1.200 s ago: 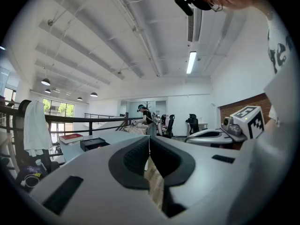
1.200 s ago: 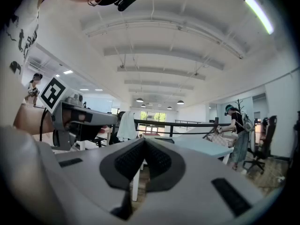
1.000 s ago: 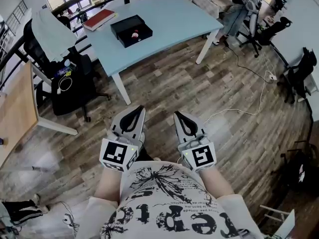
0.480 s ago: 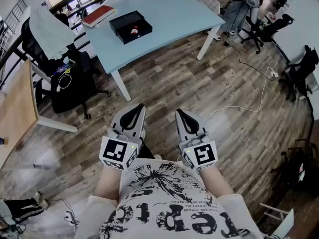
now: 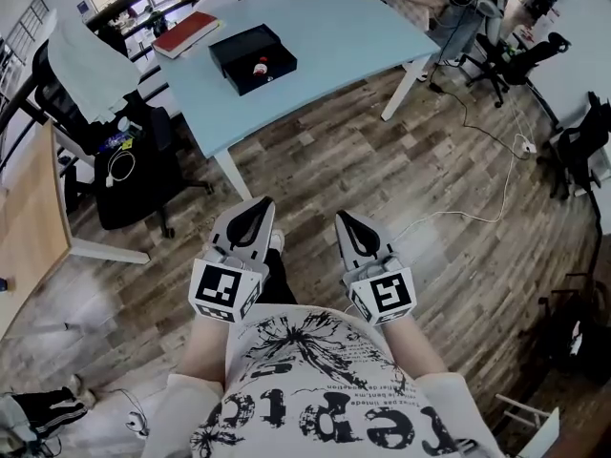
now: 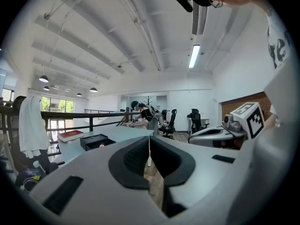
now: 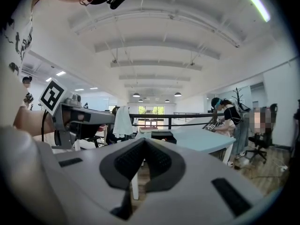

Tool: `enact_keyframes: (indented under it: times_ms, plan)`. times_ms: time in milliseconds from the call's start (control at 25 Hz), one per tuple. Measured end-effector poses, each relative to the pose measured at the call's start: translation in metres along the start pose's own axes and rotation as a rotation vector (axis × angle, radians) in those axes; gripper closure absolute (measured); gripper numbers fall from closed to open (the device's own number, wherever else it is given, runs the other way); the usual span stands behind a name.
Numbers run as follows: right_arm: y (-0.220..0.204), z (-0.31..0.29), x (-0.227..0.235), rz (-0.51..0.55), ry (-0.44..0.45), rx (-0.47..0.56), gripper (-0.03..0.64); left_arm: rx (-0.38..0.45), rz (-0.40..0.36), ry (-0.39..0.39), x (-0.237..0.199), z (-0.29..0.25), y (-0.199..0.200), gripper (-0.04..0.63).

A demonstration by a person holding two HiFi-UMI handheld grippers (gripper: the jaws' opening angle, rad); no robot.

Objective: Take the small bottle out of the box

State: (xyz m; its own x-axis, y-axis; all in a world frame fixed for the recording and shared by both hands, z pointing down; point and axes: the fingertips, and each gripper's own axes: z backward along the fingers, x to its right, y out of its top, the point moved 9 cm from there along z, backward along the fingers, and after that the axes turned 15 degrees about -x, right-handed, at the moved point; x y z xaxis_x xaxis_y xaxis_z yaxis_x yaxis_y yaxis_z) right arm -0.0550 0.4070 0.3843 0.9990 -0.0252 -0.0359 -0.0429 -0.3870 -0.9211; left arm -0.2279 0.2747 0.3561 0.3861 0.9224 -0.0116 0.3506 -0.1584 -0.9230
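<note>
A black open box (image 5: 252,58) lies on the pale blue table (image 5: 325,36) at the far side of the room, and a small bottle with a red cap (image 5: 258,65) rests inside it. Both grippers hover over the wooden floor close to the person's body, well short of the table. My left gripper (image 5: 259,207) is shut with nothing in it, and my right gripper (image 5: 345,219) is shut and empty too. In the left gripper view the box (image 6: 93,141) and the bottle (image 6: 101,145) show far off beyond the closed jaws. The right gripper view shows the box (image 7: 161,136) on the table.
A red book (image 5: 189,33) lies on the table left of the box. A black office chair (image 5: 134,160) with a white garment stands to the left, beside a wooden desk (image 5: 29,218). A white cable (image 5: 477,160) trails over the floor at right. A person stands beyond the table.
The table and box have drifted slightly downward in the head view, so the view has come a little closer. Both grippers stay shut side by side.
</note>
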Motion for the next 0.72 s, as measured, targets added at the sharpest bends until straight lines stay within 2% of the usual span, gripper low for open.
enact_keyframes:
  times_ms: [240, 520, 720]
  plan:
    - [0.038, -0.083, 0.027, -0.010, -0.023, -0.023, 0.606, -0.004, 0.021, -0.018, -0.078, -0.054, 0.022, 0.574]
    - [0.093, -0.199, 0.061, -0.026, -0.057, -0.022, 0.606, -0.003, -0.008, -0.030, -0.191, -0.129, 0.066, 0.574]
    - [0.122, -0.268, 0.079, -0.069, -0.070, -0.011, 0.606, -0.011, -0.012, -0.041, -0.249, -0.167, 0.085, 0.574]
